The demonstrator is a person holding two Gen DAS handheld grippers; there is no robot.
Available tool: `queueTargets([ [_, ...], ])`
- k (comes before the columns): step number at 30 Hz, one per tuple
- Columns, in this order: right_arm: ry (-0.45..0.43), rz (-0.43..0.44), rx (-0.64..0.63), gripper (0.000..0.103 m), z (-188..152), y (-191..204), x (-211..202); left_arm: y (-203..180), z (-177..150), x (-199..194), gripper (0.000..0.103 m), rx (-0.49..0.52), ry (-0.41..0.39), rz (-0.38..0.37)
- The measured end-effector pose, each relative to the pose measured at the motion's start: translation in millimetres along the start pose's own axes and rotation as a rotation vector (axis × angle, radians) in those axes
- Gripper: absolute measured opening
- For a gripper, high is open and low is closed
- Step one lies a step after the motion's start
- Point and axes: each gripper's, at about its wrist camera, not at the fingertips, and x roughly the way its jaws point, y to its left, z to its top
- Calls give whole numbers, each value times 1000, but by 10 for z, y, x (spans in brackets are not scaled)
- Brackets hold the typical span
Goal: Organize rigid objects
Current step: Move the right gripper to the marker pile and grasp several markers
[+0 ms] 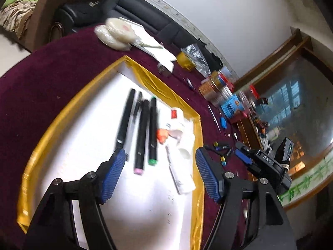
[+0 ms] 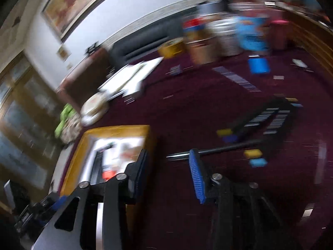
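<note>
While spread and empty above the yellow-rimmed tray [image 1: 62, 123], left tool [image 1: 160, 175] faces stiff, light, slippery markers [image 1: 143, 133] at twelve o'clock; best pinched mid-barrel. Right tool [image 2: 168, 166] likewise spread, over the tabletop [image 2: 187, 108].

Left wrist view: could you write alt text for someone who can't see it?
An open claw, holding nothing, hovers over a yellow-edged white tray on a maroon tablecloth. In the tray lie four black markers side by side, next to white packets. Jars and clutter stand beyond.
</note>
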Motion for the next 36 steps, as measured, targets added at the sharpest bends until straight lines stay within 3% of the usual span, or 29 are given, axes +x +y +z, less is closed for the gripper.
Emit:
queueTargets([
  [2,-29,-56,82,38,82,-420,-138,-76,-39,50,69,15,17,-4],
  [6,-41,-123,159,39,225,-895,-230,-302,-137,182,69,58,54,-18],
  [10,-34,-159,162,39,356,-1026,-107,-538,-256,294,69,107,90,-28],
  [17,15,-315,-28,43,696,-714,513,-814,-410,351,69,178,128,-21],
  [22,70,-380,-100,44,812,-779,908,-883,-460,319,69,197,121,-2],
  [26,131,-491,-313,44,675,-646,957,-861,-467,362,69,188,131,10],
  [29,187,-468,-343,41,514,-670,874,-876,-488,419,69,184,143,10],
  [33,194,-371,-294,32,291,-775,614,-965,-567,504,69,206,175,-1],
  [36,202,-306,-280,31,31,-807,392,-1045,-637,535,69,226,198,-5],
])
